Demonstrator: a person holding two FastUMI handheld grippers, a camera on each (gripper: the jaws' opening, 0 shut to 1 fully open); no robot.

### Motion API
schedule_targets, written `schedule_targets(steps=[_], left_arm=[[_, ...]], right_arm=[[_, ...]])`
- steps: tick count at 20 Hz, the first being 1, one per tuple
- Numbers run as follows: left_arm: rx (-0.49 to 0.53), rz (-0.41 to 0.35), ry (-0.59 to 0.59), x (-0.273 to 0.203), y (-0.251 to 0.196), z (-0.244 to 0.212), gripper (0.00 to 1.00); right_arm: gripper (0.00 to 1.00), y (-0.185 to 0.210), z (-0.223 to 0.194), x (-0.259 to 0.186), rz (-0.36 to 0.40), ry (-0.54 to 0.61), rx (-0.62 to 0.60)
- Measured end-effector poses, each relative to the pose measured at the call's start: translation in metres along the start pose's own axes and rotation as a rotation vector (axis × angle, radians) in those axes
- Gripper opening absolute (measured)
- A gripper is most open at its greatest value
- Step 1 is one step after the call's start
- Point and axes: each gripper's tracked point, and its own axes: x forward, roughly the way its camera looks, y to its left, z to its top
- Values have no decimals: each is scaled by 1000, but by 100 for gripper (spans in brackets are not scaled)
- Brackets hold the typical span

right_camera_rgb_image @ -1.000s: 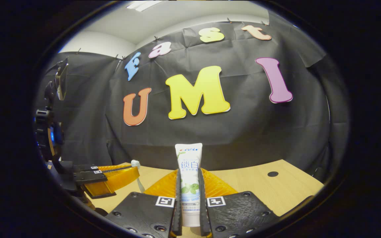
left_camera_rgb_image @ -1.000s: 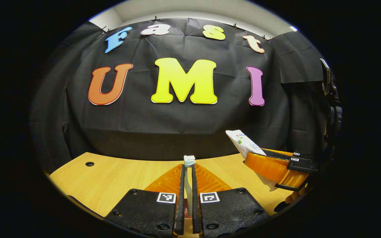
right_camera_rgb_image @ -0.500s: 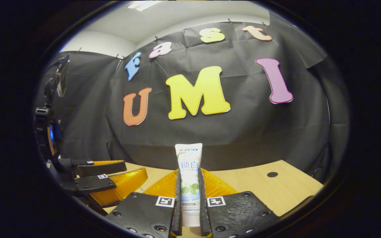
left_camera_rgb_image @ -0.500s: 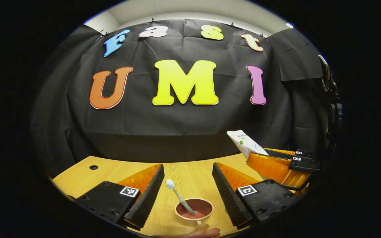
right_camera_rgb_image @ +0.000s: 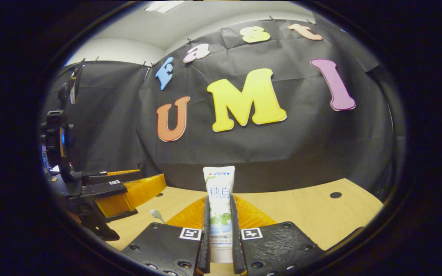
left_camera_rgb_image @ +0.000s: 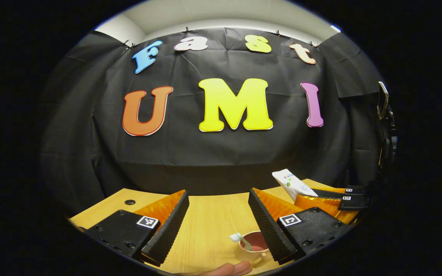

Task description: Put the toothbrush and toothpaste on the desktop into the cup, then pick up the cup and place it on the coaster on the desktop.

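In the left gripper view my left gripper stands open above the wooden desktop. Below it and to the right sits a pale cup with a reddish inside, and the toothbrush leans in it, head up. My right gripper is shut on the white toothpaste tube, which stands upright between its fingers. From the left gripper view the right gripper hangs at the far right with the toothpaste tube poking out. The right gripper view shows the left gripper at left and the toothbrush head beneath it.
A person's fingertip lies at the bottom edge near the cup. A round cable hole marks the desktop's far left corner, and another hole shows at the far right. The black cloth wall closes off the back of the desk.
My left gripper opened and let the toothbrush drop into the cup, then drew away to the left. My right gripper kept its hold on the toothpaste tube.
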Motion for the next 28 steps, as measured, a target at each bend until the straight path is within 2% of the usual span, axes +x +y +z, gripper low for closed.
schedule_targets(steps=[8,28], left_arm=[[-18,29,26,1,21,-3,98],[-49,13,67,1,16,-14,98]], right_arm=[[23,46,-7,20,31,5,37],[24,41,-17,22,24,28,63]])
